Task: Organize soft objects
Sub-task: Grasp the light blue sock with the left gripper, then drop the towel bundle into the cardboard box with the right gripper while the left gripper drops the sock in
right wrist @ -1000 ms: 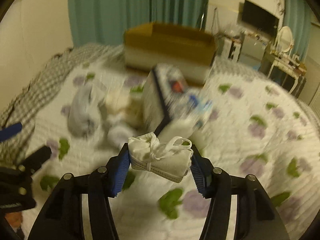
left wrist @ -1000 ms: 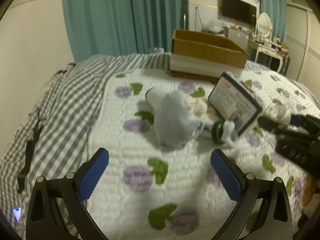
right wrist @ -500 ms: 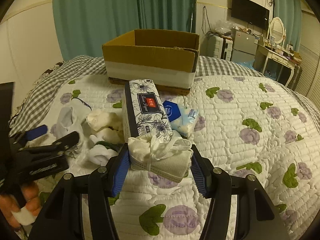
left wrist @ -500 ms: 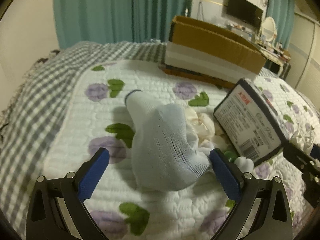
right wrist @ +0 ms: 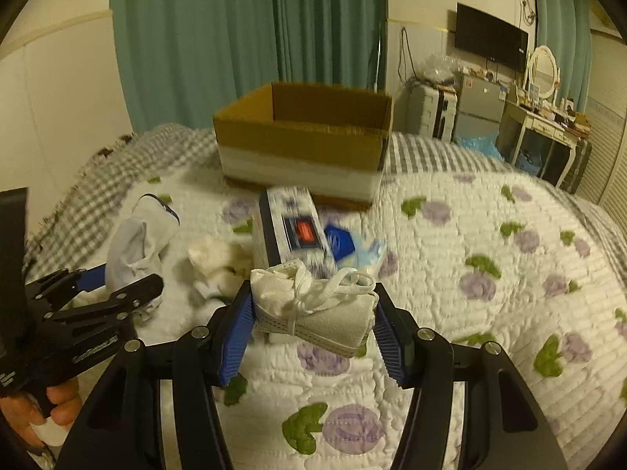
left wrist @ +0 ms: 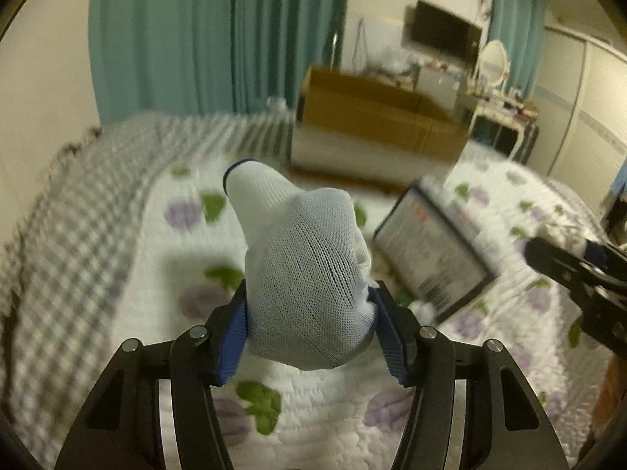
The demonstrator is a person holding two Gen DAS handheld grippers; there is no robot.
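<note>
The cardboard box [right wrist: 301,145] sits on the bed [right wrist: 470,274], at its far side. The tissue box [right wrist: 292,231] stands directly before it. The tissue pack [right wrist: 352,244] lies immediately right of the tissue box; the plush toy [right wrist: 217,258] lies to its left.

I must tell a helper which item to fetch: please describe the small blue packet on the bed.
Find the cardboard box on the quilt. Before it stands a floral tissue box. The tissue packet lies at its right, the only blue item.
</note>
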